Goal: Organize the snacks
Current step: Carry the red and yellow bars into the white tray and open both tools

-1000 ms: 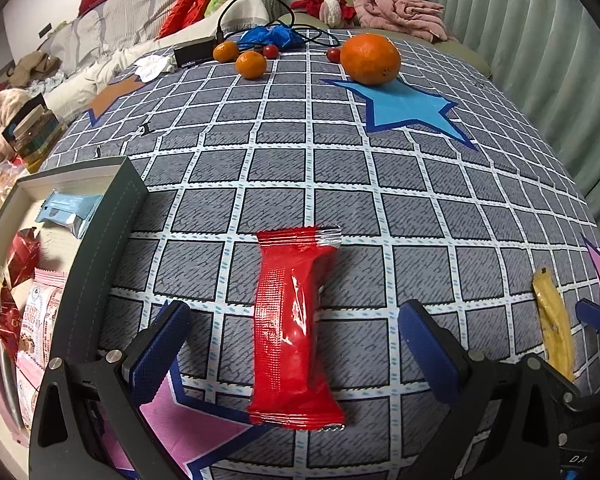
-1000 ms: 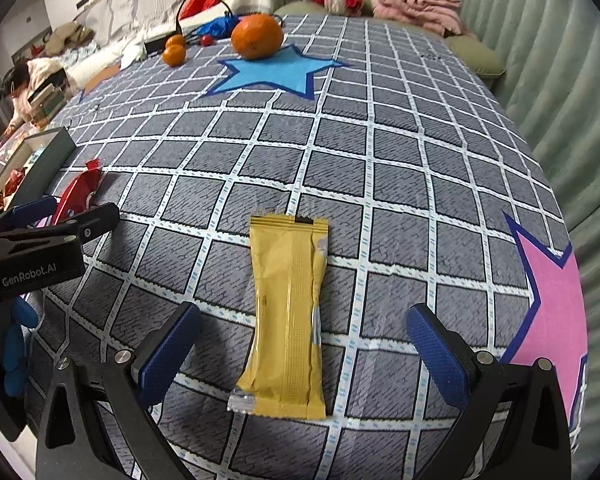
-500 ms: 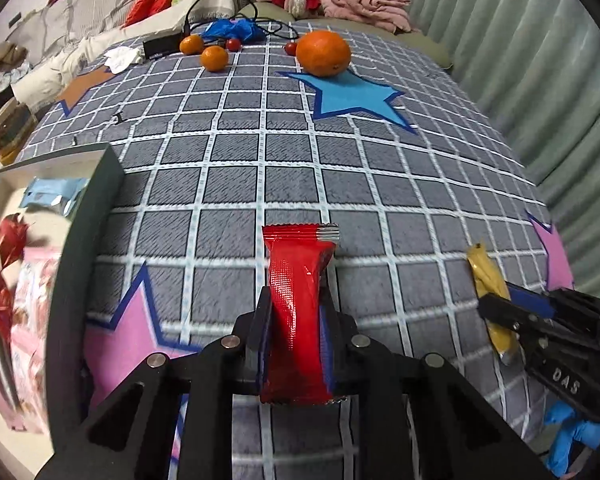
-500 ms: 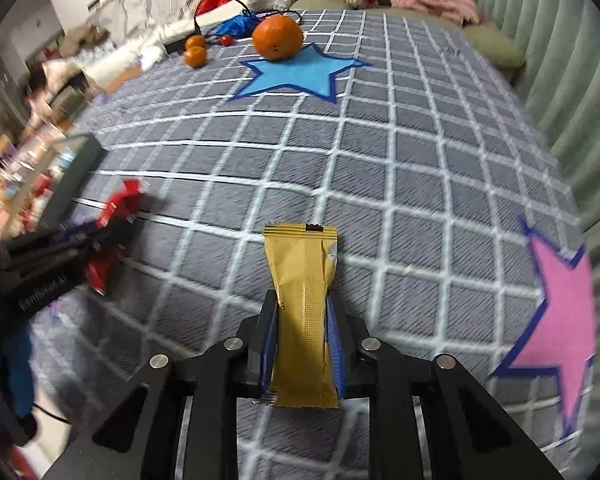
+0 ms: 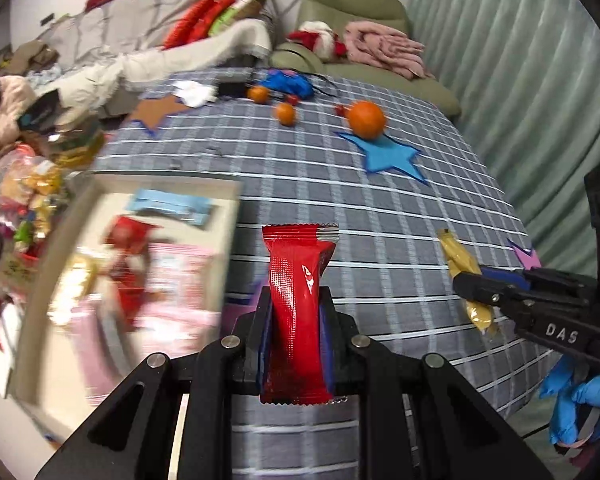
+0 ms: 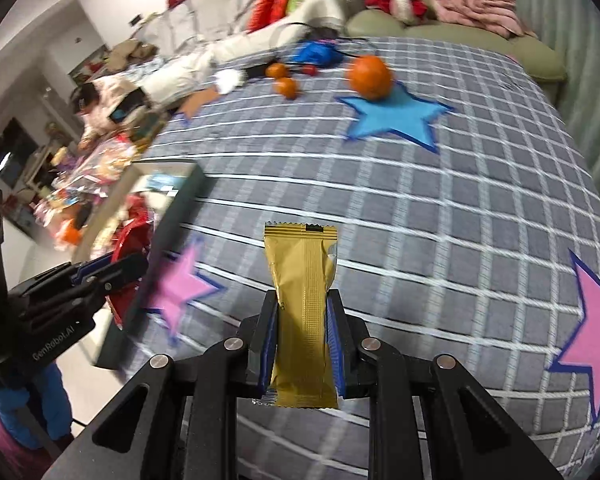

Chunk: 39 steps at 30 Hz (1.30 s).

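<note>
My left gripper [image 5: 295, 312] is shut on a red snack packet [image 5: 298, 312] and holds it raised above the checked cloth, just right of the open snack box [image 5: 230, 216]. The box holds a light-blue packet [image 5: 172, 206], red packets and pink packets, blurred. My right gripper [image 6: 302, 320] is shut on a gold snack packet [image 6: 302, 304], lifted over the cloth. The gold packet and right gripper also show in the left wrist view [image 5: 466, 280]. The left gripper with the red packet shows in the right wrist view [image 6: 100, 276], at the box's near side [image 6: 168, 240].
A large orange [image 5: 366, 119] sits by a blue star [image 5: 392, 154] at the far side, with small oranges [image 5: 285, 113], a blue bag [image 5: 288, 82] and cables behind. Loose snack bags [image 5: 24, 184] lie left of the box. Curtains hang on the right.
Both grippers closed on their packets, then lifted them off the cloth. Both have swung left toward the snack box, which now fills more of each view.
</note>
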{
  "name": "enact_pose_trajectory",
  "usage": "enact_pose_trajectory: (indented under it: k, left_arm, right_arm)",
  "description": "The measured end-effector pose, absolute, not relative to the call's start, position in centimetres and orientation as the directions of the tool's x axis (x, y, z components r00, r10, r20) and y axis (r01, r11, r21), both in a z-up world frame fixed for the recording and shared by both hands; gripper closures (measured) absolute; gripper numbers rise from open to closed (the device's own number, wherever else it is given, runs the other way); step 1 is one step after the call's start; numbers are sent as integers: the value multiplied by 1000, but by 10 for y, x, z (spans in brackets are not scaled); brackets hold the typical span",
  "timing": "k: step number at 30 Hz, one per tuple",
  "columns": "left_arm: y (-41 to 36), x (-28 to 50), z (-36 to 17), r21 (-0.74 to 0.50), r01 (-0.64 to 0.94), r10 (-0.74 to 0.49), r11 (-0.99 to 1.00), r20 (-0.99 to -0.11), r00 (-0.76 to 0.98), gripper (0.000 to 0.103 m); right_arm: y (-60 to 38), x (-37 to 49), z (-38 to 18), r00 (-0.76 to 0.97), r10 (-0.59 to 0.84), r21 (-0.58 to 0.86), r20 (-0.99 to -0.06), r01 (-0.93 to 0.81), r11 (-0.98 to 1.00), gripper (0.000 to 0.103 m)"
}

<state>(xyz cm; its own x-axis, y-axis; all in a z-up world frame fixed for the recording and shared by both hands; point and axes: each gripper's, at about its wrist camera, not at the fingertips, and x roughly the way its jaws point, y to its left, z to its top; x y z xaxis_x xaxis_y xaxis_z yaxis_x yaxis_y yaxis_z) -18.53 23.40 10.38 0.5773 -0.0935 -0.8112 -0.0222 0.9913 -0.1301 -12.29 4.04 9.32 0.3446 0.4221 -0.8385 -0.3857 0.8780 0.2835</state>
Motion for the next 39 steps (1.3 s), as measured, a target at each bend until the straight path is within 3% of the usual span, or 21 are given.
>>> enact_pose_trajectory:
  k: [9,18,20,21,22,23,24,25,26,27,32,36,39]
  left_arm:
    - [327,-217,99,-50,-182,61,982,-827,558,81]
    - [372,-224,66,-66,-282,81,957,-873,482,80]
    - [375,-221,61,-57,-290,91,955,-877,471,74]
    - [375,-220,60,-53,-290,94,956,-878,470,61]
    - [375,-220,59,-47,-290,100,956,-875,474,39]
    - [375,-219,60,-44,-290,107,956,-869,482,29]
    - [375,-220,61,-39,-290,116,956,-859,499,20]
    - [375,-221,63,-34,-288,126,957,-846,518,20]
    - [375,-221,64,-32,-284,127,958,-843,523,20]
    - [376,-221,64,-33,-281,124,959,-843,523,19]
    - [376,-220,58,5,-300,158,954,-859,487,13]
    - [375,-231,64,5,-307,173,952,-834,523,1]
    - [376,-240,73,-25,-298,151,954,-820,553,0]
  right_arm:
    - [157,-128,106,260,485,279,-835,-559,781,79]
    - [254,-126,82,167,454,240,-875,-665,707,79]
    - [268,-122,75,149,436,234,-887,-669,705,79]
    - [273,-120,72,139,425,230,-895,-671,705,78]
    - [279,-118,68,134,408,219,-903,-673,707,78]
    - [283,-117,67,133,396,209,-909,-675,707,77]
    - [286,-117,64,130,382,199,-915,-679,707,68]
    - [287,-117,64,130,376,192,-918,-681,706,55]
    - [288,-118,64,142,368,178,-919,-685,707,22]
    - [287,-120,67,169,364,154,-916,-688,709,5]
    - [284,-123,73,216,320,90,-923,-685,723,1]
    - [279,-124,77,213,302,78,-929,-685,724,1]
    - [278,-130,80,211,290,65,-934,-697,714,1]
